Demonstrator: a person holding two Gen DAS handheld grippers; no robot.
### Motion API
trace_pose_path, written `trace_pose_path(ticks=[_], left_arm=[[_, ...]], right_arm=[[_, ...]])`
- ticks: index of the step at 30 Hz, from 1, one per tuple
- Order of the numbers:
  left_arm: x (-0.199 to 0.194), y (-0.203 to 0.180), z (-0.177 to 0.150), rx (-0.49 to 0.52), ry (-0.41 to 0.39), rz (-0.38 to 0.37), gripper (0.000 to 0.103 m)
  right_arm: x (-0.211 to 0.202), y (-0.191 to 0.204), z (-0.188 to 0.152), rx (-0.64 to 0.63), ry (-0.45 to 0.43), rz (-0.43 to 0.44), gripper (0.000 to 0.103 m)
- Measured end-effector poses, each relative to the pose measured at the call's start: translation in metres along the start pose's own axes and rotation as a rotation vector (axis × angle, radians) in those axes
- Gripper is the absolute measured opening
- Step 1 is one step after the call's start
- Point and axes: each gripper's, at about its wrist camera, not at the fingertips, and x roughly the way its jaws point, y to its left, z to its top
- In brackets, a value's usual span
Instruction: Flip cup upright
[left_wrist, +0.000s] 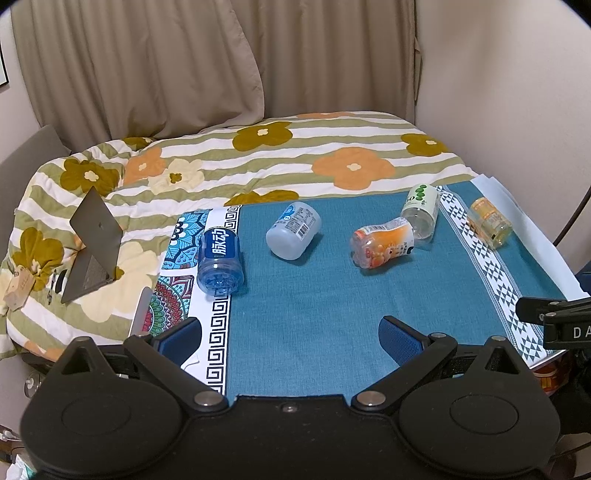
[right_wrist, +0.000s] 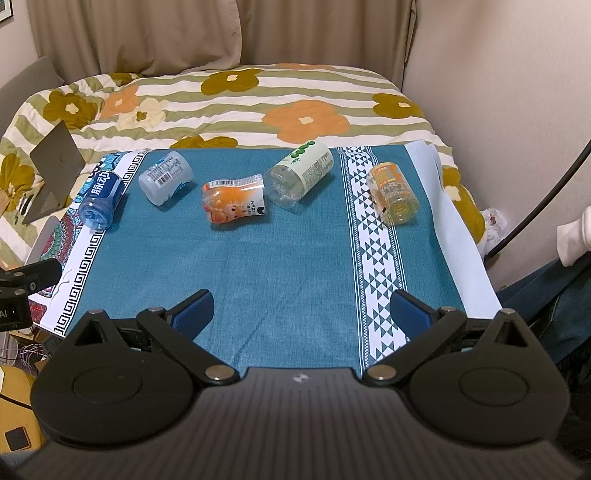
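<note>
**Cups on their sides, both claws waiting**

Plastic is what these cups look to be — cut-down drink bottles with printed sleeves, thin-walled and apparently empty. They would likely be very light, a little springy under a squeeze, and quick to roll, since each one lies on its side on the teal cloth of the desk (right_wrist: 295, 266). A hard pinch could dent the wall; a soft one could let the smooth sleeve slip. The safest hold is probably across the body near the middle, with the fingers either side of the round wall, then a turn that brings the closed base down onto the cloth.

Counted, there are five cups, in a loose row across the far half of the desk:
- one blue cup (left_wrist: 221, 261) at the left, on the patterned border
- one white cup (left_wrist: 293, 230) just right of it
- one orange cup (right_wrist: 236, 201) near the middle
- one green-dotted cup (right_wrist: 300, 173), touching or nearly touching the orange one
- one yellow cup (right_wrist: 394, 199) at the right, on the triangle-patterned strip, well apart from the others

There are two claws. The left claw (left_wrist: 291, 338) is spread wide and grips nothing; it hovers over the near edge of the desk. The right claw (right_wrist: 301, 312) is likewise spread and free, at the near edge — neither is near a cup. No cup stands upright, so the task seems to be at its very start.

Behind the desk lie a bed with one flowered quilt (right_wrist: 240, 107) and one grey laptop (left_wrist: 92, 243), half open.
</note>
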Motion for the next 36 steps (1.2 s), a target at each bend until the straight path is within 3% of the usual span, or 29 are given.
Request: trace_pose_path(ticks=[19, 29, 36], left_arm=[[0.0, -0.007, 0.006, 0.011, -0.01, -0.01, 0.103], [0.022, -0.056, 0.055, 0.132, -0.019, -0.107, 0.103], [0.065, -0.108, 0.1, 0.233, 0.006, -0.156, 0.103]], right_arm=[[-0.004, -0.006, 0.006, 0.006, -0.007, -0.006, 0.103], [0.004, -0.041, 0.015, 0.027, -0.012, -0.036, 0.103], [0.025, -0.077, 0.021, 0.035, -0.006, -0.031, 0.103]])
